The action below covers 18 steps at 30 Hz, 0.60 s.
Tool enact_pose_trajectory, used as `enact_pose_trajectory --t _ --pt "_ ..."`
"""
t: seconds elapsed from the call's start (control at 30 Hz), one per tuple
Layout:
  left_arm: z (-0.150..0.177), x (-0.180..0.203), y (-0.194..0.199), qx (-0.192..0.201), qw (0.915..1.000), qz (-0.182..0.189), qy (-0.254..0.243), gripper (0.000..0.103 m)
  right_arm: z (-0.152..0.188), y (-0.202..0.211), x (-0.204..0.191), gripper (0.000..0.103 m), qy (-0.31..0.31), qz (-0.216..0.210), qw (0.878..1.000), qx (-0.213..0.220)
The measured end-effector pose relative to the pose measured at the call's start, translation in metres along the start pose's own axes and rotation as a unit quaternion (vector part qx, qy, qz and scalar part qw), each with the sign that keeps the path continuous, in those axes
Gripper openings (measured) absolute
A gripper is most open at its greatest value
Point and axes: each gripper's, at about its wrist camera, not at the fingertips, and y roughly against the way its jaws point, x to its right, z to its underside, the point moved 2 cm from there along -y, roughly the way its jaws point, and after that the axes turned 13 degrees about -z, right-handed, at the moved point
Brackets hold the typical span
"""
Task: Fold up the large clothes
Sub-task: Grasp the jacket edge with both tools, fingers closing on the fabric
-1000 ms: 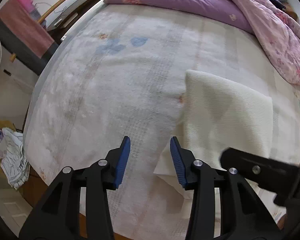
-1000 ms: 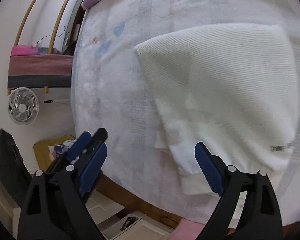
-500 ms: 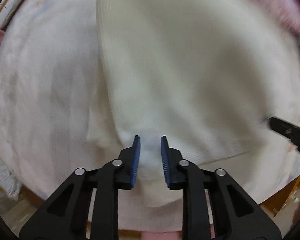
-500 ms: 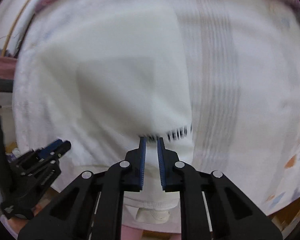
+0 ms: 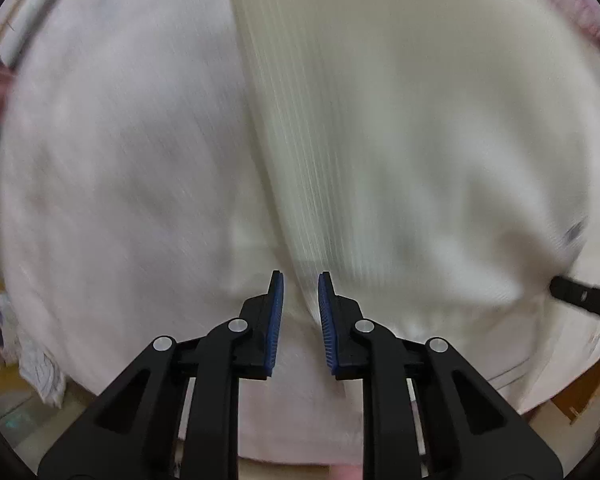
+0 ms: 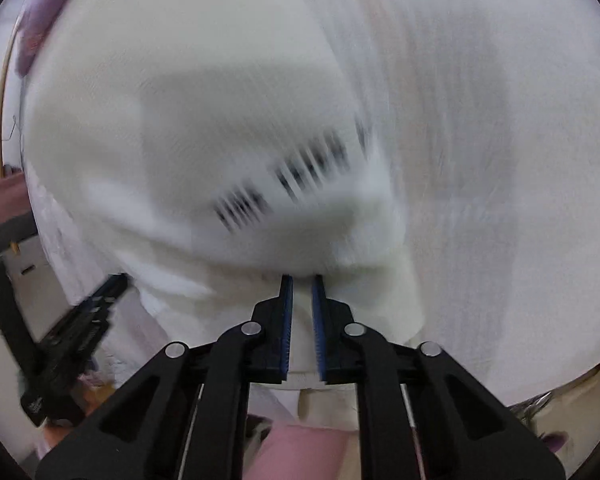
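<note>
A folded cream ribbed garment [image 5: 400,128] lies on the bed; both views are motion-blurred. My left gripper [image 5: 300,284] sits at the garment's near left edge, its blue pads a narrow gap apart with cloth between them. My right gripper [image 6: 299,280] is nearly closed on the garment's near hem [image 6: 300,344], just below a line of black lettering [image 6: 296,176]. The right gripper's tip shows at the right edge of the left wrist view [image 5: 580,300], and the left gripper shows at the lower left of the right wrist view [image 6: 80,328].
The pale patterned bedsheet [image 5: 120,140] covers the mattress around the garment. A purple quilt [image 6: 40,12] lies at the far end. The bed's near edge drops to the floor, where crumpled cloth [image 5: 40,372] lies at left. A wooden rail [image 6: 0,112] stands left.
Both grippers dropped from above the bed onto the garment's near edge and narrowed from wide open. The garment's hem has bunched up in front of the right gripper.
</note>
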Motion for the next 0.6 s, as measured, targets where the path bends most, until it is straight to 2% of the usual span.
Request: enact_pose_trajectory --t 0.07,0.13,0.17,0.23,0.27,0.33,0.37,0.4,0.43,0.47,0.5,0.53,0.6 --pt "-0.027 -0.019 0.017 0.032 0.9987 0.026 0.031 0.019 -0.020 0.035 -0.031 0.020 0.075 0.031 0.996 0.048" --pt "-0.060 -0.035 0.021 0.060 0.9965 0.030 0.050 0.038 -0.044 0.053 -0.049 0.084 0.105 0.031 0.992 0.068" --pt "-0.079 -0.042 0.017 0.068 0.9954 0.029 0.061 0.061 -0.065 0.064 -0.060 0.085 0.117 0.019 0.989 0.090" --pt "-0.110 -0.052 0.006 0.068 0.9928 0.052 0.084 0.064 -0.090 0.072 -0.076 0.085 0.139 0.024 0.983 0.114" --pt "-0.126 -0.054 -0.003 0.058 0.9906 0.079 0.095 0.065 -0.108 0.073 -0.088 0.085 0.165 0.035 0.978 0.120" --pt "-0.145 -0.053 -0.022 0.041 0.9878 0.105 0.108 0.064 -0.135 0.063 -0.107 0.086 0.211 0.021 0.971 0.115" --pt "-0.151 -0.048 -0.032 0.031 0.9869 0.115 0.109 0.055 -0.145 0.055 -0.113 0.086 0.227 0.009 0.968 0.101" --pt "-0.155 -0.044 -0.042 0.025 0.9825 0.151 0.106 0.019 -0.156 0.038 -0.123 0.086 0.247 -0.001 0.966 0.076" --pt "-0.155 -0.040 -0.043 0.022 0.9786 0.175 0.107 0.012 -0.163 0.025 -0.127 0.080 0.263 -0.005 0.963 0.056" --pt "-0.155 -0.037 -0.044 0.023 0.9790 0.172 0.107 0.012 -0.167 0.003 -0.131 0.065 0.289 0.025 0.957 0.025" --pt "-0.157 -0.036 -0.041 0.028 0.9807 0.166 0.100 0.009 -0.167 -0.008 -0.131 0.038 0.301 0.083 0.950 0.010" --pt "-0.159 -0.033 -0.034 0.038 0.9822 0.160 0.090 0.009 -0.171 -0.007 -0.127 0.032 0.294 0.101 0.951 0.004" --pt "-0.166 -0.026 -0.023 0.046 0.9842 0.153 0.075 0.008 -0.172 0.011 -0.112 0.023 0.266 0.082 0.960 0.018"
